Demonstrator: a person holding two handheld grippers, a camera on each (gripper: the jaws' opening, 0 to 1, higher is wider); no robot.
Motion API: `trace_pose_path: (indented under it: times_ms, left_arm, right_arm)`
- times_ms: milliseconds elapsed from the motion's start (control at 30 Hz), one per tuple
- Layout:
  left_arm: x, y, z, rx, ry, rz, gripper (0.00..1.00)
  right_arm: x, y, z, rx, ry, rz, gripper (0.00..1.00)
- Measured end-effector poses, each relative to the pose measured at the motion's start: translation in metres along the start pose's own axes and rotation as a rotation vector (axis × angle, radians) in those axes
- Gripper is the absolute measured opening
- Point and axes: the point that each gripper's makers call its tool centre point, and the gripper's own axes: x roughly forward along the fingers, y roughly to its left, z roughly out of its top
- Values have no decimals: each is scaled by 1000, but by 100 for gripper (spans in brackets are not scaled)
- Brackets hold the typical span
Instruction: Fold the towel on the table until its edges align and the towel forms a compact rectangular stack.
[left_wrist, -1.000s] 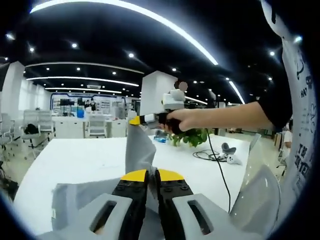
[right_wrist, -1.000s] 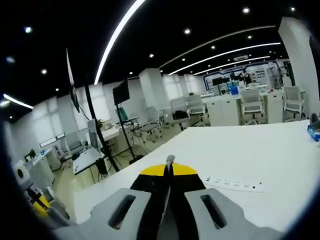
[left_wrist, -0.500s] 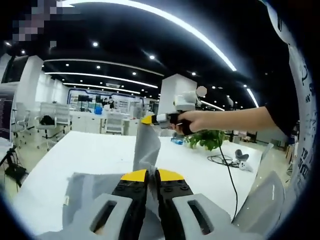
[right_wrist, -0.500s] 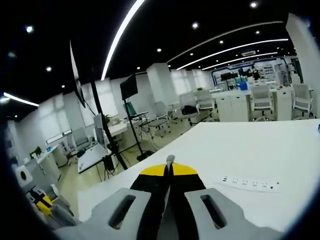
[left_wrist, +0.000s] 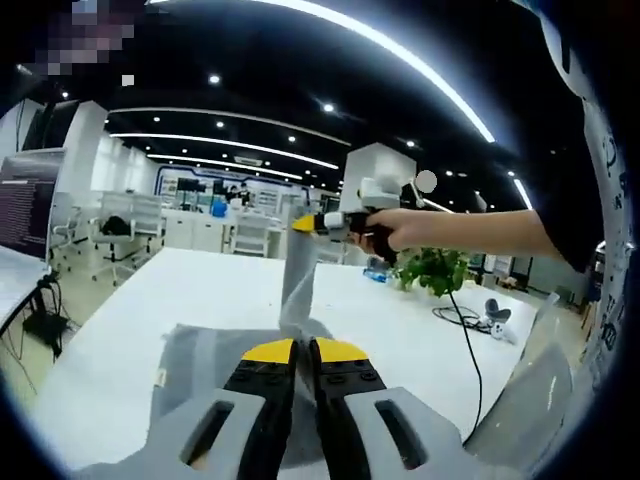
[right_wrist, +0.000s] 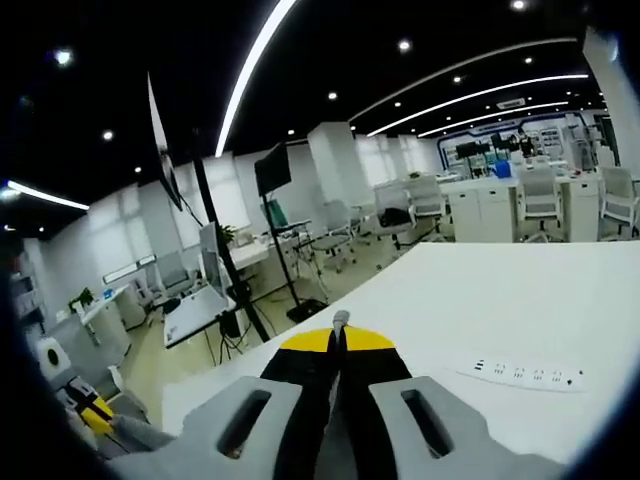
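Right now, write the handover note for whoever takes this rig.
Left gripper: shut on the towel, low over the table.
Right gripper: shut on a towel corner; in the left gripper view it holds that corner raised, a strip of cloth hanging below it.
Towel: partly lifted, the rest lying on the table.
Done: both corners gripped, one raised.
Left: carry the fold over, align the edges, finish a compact stack.

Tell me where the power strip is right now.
In the right gripper view, the white power strip lies flat on the white table, right of the right gripper.
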Motion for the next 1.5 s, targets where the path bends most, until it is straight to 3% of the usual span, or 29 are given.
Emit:
trace_pose_path:
  times_ms: [400,467,600,867,1000,1133,1167,1233,1333,1500]
  left_arm:
    - [-10,23,-11,-32,21,50,6]
    - [-14,29,-14,9,47,65,6]
    - [-20,41,-17,-23,43,77,6]
    - [-26,64,-38,-49,67,144,6]
    - [-28,77,-58,-76,123,228,6]
    - [-29,84,-67,-105,116,270,6]
    - [-35,99,-76,-111,116,285,6]
    - [-38,109,-86,-127,119,300,6]
    - [-38,112,-99,-131,153,325,6]
    - [-33,111,-102,-153,157,392,6]
  right_arm:
    - [37,14,-13,11,27,39,0]
    - [39,17,-15,14,30,47,0]
    - [50,23,-22,33,32,64,0]
    - [68,31,-38,64,50,84,0]
    - [76,34,-50,62,70,97,0]
    - [87,37,-64,52,93,102,0]
    - [91,37,-69,61,99,102,0]
    - [96,37,-72,76,102,101,0]
    - [105,39,-76,72,109,107,0]
    - [120,40,-92,96,120,103,0]
